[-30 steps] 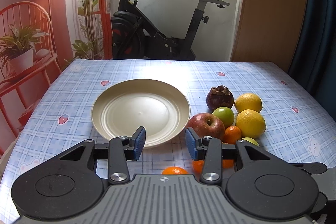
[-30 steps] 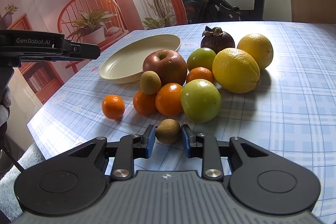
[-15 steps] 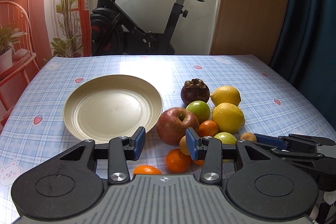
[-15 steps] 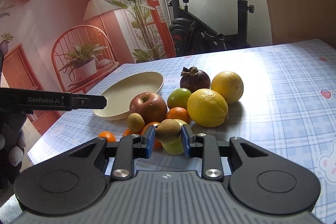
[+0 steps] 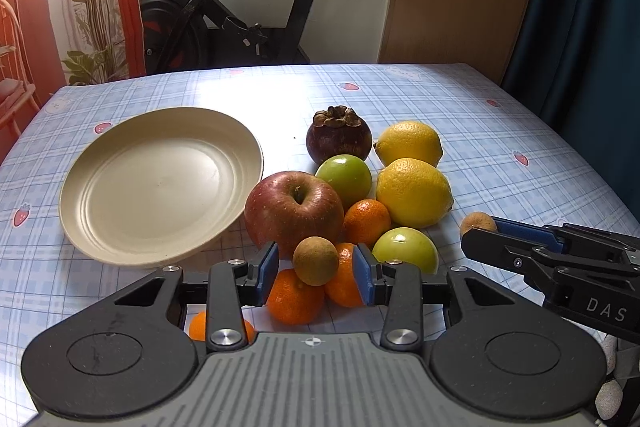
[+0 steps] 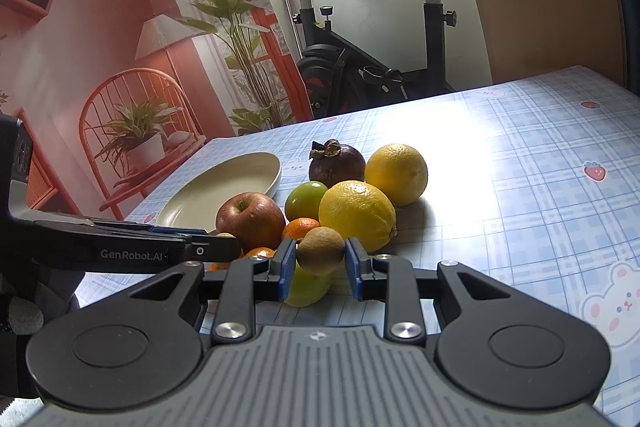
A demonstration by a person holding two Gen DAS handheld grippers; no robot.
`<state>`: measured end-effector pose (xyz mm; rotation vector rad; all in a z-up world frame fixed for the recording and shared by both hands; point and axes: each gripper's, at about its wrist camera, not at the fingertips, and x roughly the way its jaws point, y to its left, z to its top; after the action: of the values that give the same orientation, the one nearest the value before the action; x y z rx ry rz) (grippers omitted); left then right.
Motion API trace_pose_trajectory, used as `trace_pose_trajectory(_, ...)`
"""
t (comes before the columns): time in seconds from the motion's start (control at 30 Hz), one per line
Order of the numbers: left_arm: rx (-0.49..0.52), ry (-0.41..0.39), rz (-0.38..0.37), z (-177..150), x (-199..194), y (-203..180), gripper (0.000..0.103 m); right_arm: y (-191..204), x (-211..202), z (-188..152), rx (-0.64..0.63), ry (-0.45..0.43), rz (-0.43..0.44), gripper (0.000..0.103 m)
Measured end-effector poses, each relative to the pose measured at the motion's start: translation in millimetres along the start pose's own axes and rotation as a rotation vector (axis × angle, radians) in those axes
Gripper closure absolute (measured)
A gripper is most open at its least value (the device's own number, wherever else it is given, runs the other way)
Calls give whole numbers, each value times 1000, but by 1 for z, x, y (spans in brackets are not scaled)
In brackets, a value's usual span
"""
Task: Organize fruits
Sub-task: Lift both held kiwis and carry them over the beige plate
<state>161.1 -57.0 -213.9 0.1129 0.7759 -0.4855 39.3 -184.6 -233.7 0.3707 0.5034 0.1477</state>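
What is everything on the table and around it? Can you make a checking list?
Surface: table with blue checked cloth.
Job's things: plate with nothing on it; beside it a pile: apple, mangosteen, two lemons, green fruits, oranges, small brown fruit.
Clutter: nothing seen.
Grippers: left gripper closing around the small brown fruit, pads not touching; right gripper shut on brown fruit.
Cables: nothing seen.
Surroundings: exercise bike, curtain, wall picture.
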Motion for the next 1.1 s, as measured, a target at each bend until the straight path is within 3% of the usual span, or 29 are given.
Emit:
trace_pose_trajectory(0.07,-3,8,3,-1,3,-1,76,-2,0,0,5,1,-1,74)
trace_pose_trajectory(0.3,-11,-16,-1,-2,-4,2,76,-3,0,2,22,0,-3,74)
trace_pose_trajectory(0.6,-76,-133,43,25,-50,30,76,3,-2,27,1,-27,19,74)
trace_pose_trajectory(0.8,-131,-198,80,53,-77,59,76,19,9,58,-78,-32,59,74)
trace_pose_trajectory(1.1,-177,-219,142,81,-85,102,76,51,54,95,-196,1,123,74)
